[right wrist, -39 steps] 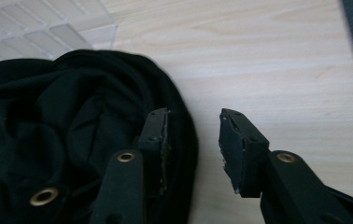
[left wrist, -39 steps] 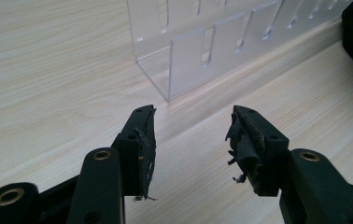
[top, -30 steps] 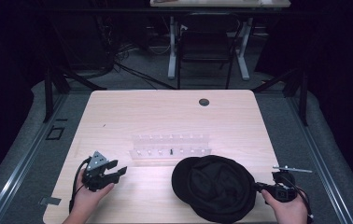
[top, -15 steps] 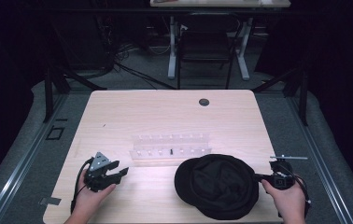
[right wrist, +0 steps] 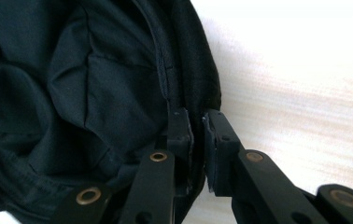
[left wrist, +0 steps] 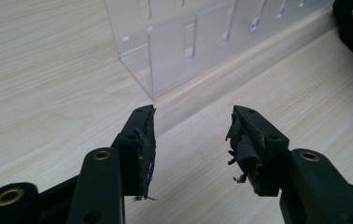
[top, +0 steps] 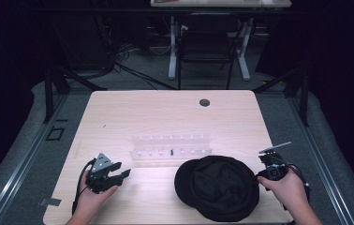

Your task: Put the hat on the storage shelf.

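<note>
Cap (top: 222,187), black and crown-up at the bench's (top: 165,112) near right, has its right rim clenched in the right tool (right wrist: 195,126), while the left tool (top: 119,173) gapes empty well to its left.

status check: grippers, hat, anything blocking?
Right gripper shut on the black hat's rim, near table edge. Left gripper open, empty, low over the table. Clear rack sits just behind the hat, apart from it.
</note>
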Demonstrator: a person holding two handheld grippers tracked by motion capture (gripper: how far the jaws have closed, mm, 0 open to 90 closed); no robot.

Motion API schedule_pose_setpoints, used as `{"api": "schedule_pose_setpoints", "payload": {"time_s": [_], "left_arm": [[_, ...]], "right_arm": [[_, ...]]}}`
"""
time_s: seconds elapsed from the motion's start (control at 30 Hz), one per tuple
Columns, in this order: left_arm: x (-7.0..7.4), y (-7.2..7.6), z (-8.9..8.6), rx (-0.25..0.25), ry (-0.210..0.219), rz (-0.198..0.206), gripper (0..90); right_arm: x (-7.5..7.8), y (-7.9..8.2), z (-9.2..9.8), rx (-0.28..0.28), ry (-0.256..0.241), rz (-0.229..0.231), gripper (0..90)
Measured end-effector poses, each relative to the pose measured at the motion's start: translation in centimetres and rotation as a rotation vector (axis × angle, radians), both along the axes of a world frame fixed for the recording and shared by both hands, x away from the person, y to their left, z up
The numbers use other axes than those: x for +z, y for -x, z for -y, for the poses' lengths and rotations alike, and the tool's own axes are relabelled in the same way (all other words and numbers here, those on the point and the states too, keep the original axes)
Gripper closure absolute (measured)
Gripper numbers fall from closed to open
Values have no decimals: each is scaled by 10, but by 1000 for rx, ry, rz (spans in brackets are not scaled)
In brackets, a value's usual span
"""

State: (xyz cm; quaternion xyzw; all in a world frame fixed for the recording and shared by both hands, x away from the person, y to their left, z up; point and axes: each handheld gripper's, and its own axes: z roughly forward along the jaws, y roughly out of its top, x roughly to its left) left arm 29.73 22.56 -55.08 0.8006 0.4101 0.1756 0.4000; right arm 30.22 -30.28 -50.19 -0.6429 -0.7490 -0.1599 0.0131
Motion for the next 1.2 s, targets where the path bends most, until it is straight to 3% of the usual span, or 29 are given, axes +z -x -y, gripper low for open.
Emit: {"api": "schedule_pose_setpoints", "payload": {"time_s": [0.27, 0.37, 0.4, 0.43, 0.5, 0.6, 0.63, 0.77, 0.87, 0.9, 0.93, 1.0, 1.2], "left_arm": [[0, 0, 0, -1, -3, 1, 502], [0, 0, 1, -1, -3, 0, 502], [0, 0, 1, 0, -3, 0, 502], [0, 0, 1, -1, -3, -1, 501], [0, 0, 1, 1, -3, -2, 501], [-1, 0, 2, 0, -2, -1, 500], [-1, 0, 2, 0, -1, -2, 500], [-1, 0, 2, 0, -3, -2, 500], [-1, 0, 2, 0, -4, -1, 500], [-1, 0, 2, 1, -3, -2, 500], [-1, 0, 2, 0, -3, -2, 500], [-1, 0, 2, -3, -6, 0, 500], [-1, 0, 2, 1, -2, -1, 500]], "right_arm": [[-1, -10, 5, -16, -21, -94, 798], [-5, -11, 6, -45, -51, -80, 792], [-4, -12, 7, -32, -41, -101, 792], [-6, -11, 7, -39, -47, -89, 793], [-8, -12, 9, -25, -37, -108, 790], [-15, -12, 9, -62, -61, -106, 780], [-15, -14, 12, -31, -45, -128, 778], [-21, -14, 12, -58, -72, -119, 780], [-21, -16, 12, -33, -53, -142, 784], [-23, -15, 10, -63, -62, -125, 786], [-23, -16, 11, -55, -66, -132, 788], [-22, -18, 12, -22, -45, -165, 810], [-22, -18, 11, -42, -81, -159, 868]]}}
